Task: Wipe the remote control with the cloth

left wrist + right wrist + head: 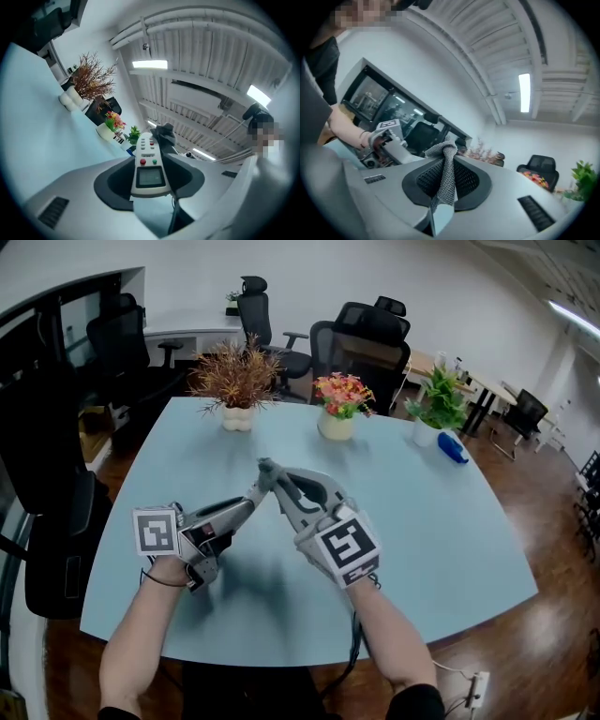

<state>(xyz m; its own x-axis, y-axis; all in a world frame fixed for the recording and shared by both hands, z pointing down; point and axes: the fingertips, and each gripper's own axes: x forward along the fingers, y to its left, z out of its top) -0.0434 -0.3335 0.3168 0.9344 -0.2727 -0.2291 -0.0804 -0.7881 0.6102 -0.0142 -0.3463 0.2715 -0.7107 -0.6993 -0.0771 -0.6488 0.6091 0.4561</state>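
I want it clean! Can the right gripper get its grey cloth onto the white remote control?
Probably yes. The right gripper pinches the grey knitted cloth, whose bunch sits right at the far tip of the white buttoned remote control clamped in the left gripper; nothing stands between them.

The remote point(150, 168) is white with a grey screen, plus one red and one green button. The cloth point(445, 178) is grey with a knobbly knit pattern. The surface point(450, 521) is pale blue. The flowers point(343, 390) are pink and orange, in a cream pot point(336, 427).
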